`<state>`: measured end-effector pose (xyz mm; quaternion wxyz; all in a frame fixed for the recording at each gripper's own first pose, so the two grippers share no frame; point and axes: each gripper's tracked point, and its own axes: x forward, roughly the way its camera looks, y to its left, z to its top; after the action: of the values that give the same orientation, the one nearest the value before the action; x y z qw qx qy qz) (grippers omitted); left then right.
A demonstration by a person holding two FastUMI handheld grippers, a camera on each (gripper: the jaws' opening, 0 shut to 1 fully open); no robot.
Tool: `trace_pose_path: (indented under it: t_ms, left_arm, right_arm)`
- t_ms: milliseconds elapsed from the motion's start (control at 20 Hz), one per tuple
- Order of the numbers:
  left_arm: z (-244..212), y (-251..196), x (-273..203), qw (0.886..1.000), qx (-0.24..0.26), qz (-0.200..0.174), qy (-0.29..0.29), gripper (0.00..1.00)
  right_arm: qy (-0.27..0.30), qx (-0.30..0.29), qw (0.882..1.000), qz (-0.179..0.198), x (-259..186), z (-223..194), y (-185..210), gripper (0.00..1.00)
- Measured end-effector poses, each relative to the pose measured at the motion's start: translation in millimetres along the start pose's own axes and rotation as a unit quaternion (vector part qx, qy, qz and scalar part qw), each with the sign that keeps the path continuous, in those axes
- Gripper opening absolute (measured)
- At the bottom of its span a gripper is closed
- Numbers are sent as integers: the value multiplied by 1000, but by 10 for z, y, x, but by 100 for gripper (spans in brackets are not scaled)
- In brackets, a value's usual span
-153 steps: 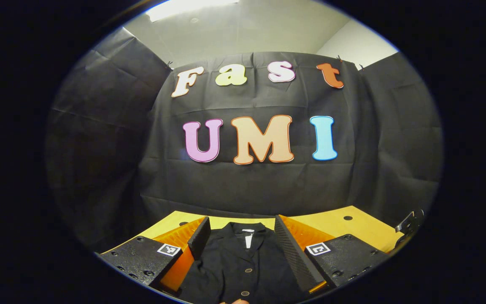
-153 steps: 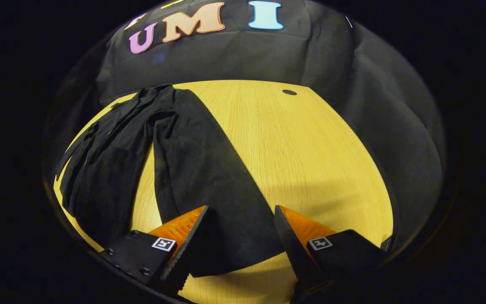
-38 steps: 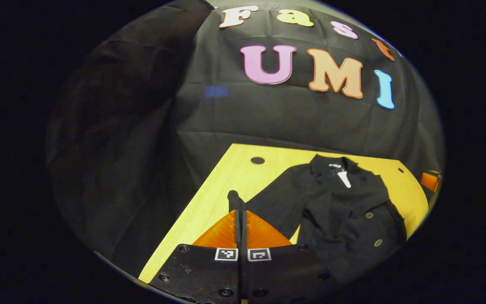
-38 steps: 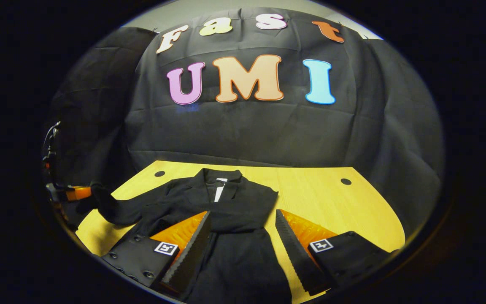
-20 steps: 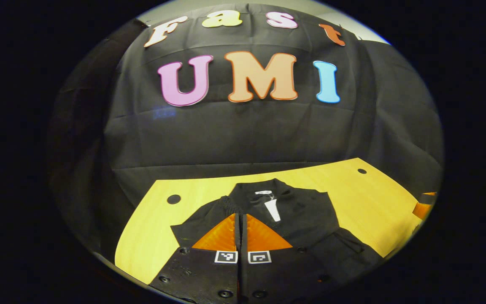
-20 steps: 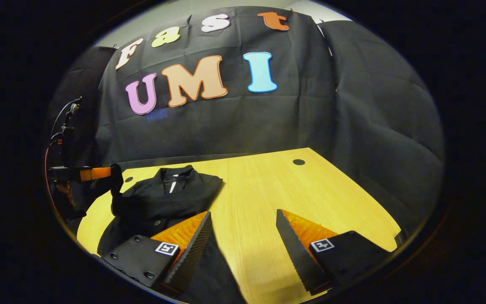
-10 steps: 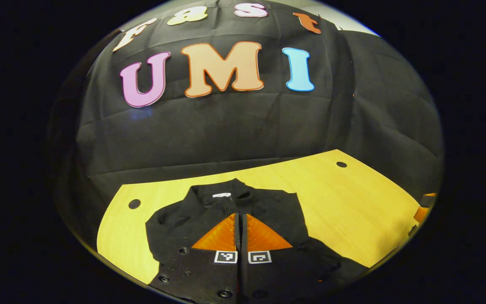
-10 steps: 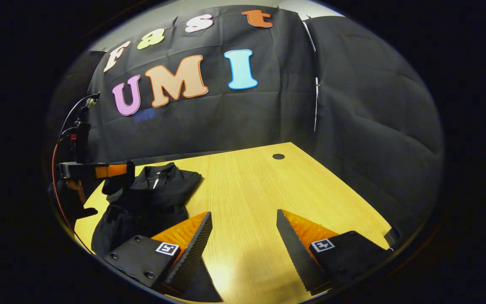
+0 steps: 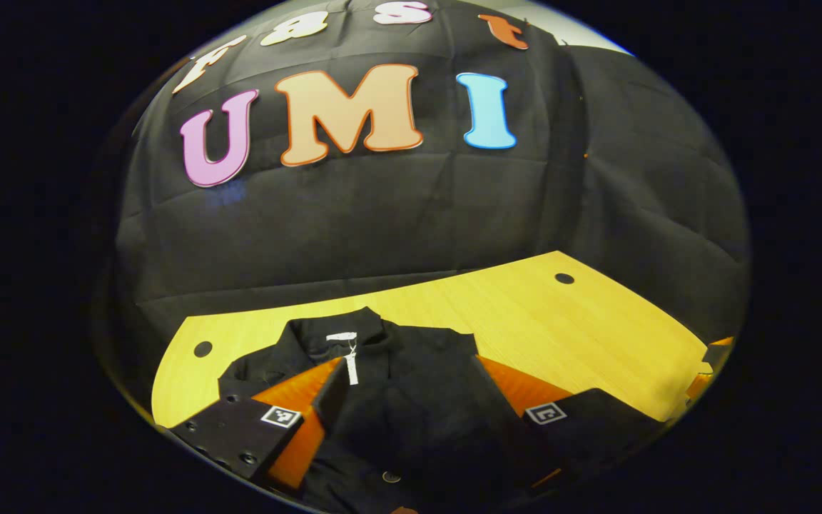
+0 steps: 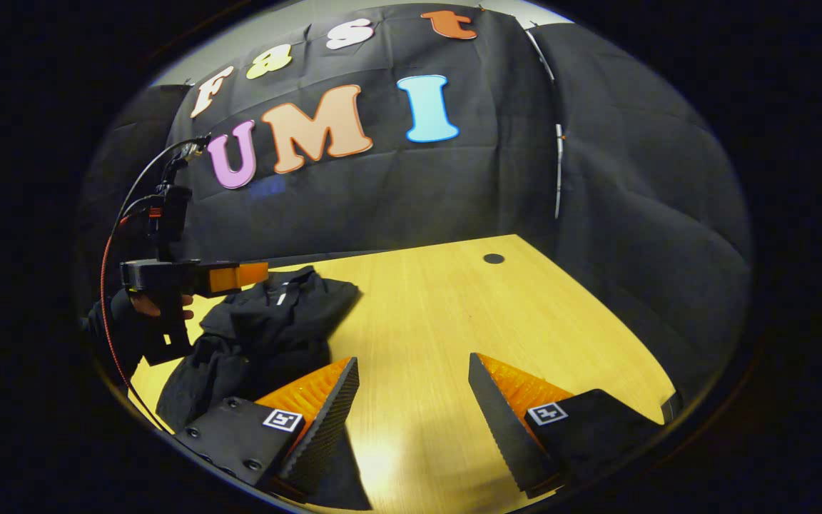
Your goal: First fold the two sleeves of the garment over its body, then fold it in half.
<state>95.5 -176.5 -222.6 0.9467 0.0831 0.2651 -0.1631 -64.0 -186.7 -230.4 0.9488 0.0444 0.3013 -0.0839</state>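
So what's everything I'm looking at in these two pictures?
Jacket: one, black, lying on the table, sleeves folded over its body.
Tag: one, white, at the jacket's collar.
Table: one, yellow wood, with small dark round holes.
Left tongs: one pair, open, over the jacket's chest.
Right tongs: one pair, open, over bare table beside the jacket.
Hand: one, holding the left tongs' handle, seen from the right gripper view.
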Motion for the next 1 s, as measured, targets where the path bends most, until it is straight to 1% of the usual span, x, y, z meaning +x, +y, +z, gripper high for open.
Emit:
trace_pose_path:
  t_ms: [50, 100, 150, 250, 350, 400, 450, 500, 600, 700, 800, 850, 900, 950, 1000]
  left_arm:
    - [-18, 76, -61, 1000, 4, 12, -3, 94]
    - [-27, 167, -194, 1000, 1, 25, -5, 95]
    - [-45, 247, -353, 999, -9, 35, -7, 95]
    - [-155, 432, -667, 998, -40, 51, -7, 95]
    - [-311, 698, -990, 996, -51, 79, -7, 95]
    - [-410, 820, -1126, 994, -50, 92, -3, 95]
    - [-551, 927, -1265, 994, -49, 102, 7, 95]
    - [-689, 1007, -1392, 993, -51, 108, 19, 95]
    - [-976, 1114, -1623, 991, -58, 113, 42, 94]
    - [-1269, 1205, -1829, 989, -63, 121, 63, 95]
    - [-1574, 1276, -2024, 986, -64, 130, 88, 94]
    - [-1724, 1292, -2115, 984, -63, 133, 99, 95]
    - [-1851, 1324, -2202, 983, -61, 136, 109, 95]
    - [-2001, 1341, -2280, 981, -62, 138, 122, 95]
    - [-2134, 1351, -2357, 979, -65, 138, 134, 95]
  right_arm:
    - [2, -7, 1000, 14, 34, -10, 65, 98]
    - [7, -14, 1000, 27, 63, -48, 131, 94]
    - [12, -22, 999, 39, 81, -81, 199, 98]
    - [16, -36, 998, 46, 65, -128, 280, 98]
    - [12, -32, 998, 50, -7, -169, 394, 98]
    - [14, -29, 998, 51, -34, -223, 452, 98]
    - [19, -29, 998, 49, -64, -298, 490, 94]
    - [26, -28, 998, 45, -97, -380, 518, 98]
    - [39, -25, 998, 43, -187, -556, 587, 98]
    - [53, -41, 997, 37, -249, -776, 614, 98]
    - [81, -59, 995, 30, -321, -1055, 612, 98]
    - [88, -64, 994, 31, -366, -1165, 634, 98]
    - [97, -71, 992, 28, -388, -1272, 639, 94]
    - [109, -75, 991, 24, -410, -1388, 631, 94]
    - [121, -74, 990, 23, -448, -1497, 647, 98]
